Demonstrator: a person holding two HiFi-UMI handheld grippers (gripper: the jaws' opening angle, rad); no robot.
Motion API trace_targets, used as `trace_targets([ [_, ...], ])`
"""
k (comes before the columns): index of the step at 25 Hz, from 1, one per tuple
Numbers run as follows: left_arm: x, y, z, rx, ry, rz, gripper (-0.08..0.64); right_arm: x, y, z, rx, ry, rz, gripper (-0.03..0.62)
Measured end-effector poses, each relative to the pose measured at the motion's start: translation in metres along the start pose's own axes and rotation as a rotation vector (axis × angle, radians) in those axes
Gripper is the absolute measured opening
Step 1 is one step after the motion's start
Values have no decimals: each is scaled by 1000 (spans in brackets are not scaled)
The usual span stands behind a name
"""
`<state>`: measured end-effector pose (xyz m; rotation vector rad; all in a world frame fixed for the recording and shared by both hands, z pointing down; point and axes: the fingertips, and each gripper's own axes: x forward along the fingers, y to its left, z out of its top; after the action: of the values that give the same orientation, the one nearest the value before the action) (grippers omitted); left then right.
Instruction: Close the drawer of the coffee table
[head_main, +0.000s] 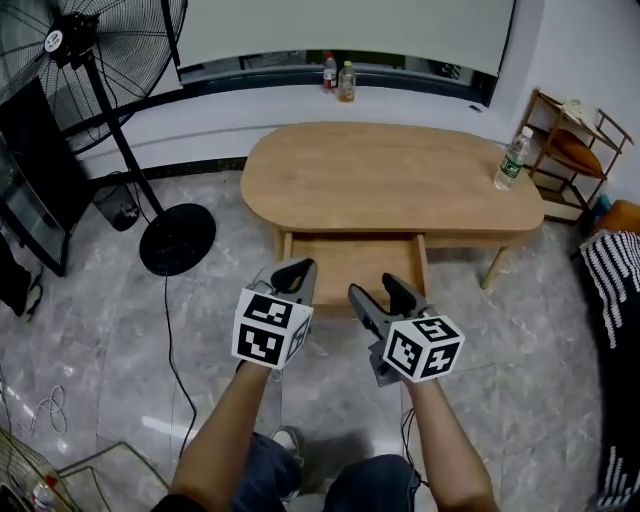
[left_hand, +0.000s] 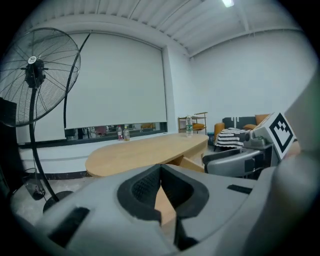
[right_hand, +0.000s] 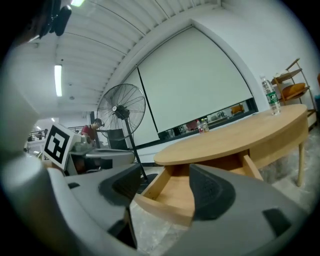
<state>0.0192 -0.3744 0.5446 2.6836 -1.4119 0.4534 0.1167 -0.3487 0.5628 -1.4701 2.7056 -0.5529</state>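
1. Drawer stands pulled out under the surface, 12 o'clock from me.
2. My left hand-held gripper: jaws together, empty.
3. My right hand-held gripper: jaws apart, empty.

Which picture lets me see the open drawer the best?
The head view: it looks down on nearly the whole drawer, pulled out from under the coffee table. The right gripper view shows its front edge and inside, low and from one side. The left gripper view shows only slivers of wood behind its jaws.
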Motion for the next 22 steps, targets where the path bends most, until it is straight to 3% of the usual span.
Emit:
trace_targets([
  [10, -7, -9, -66, -15, -15, 47, 3, 3, 4, -59, 44, -52, 52, 290],
  [17, -4, -7, -57, -33, -71, 40, 3, 5, 4, -98, 142, -65, 49, 290],
  [22, 1, -4, -61, -62, -81, 39, 3, 13, -7, -133, 289, -74, 33, 290],
])
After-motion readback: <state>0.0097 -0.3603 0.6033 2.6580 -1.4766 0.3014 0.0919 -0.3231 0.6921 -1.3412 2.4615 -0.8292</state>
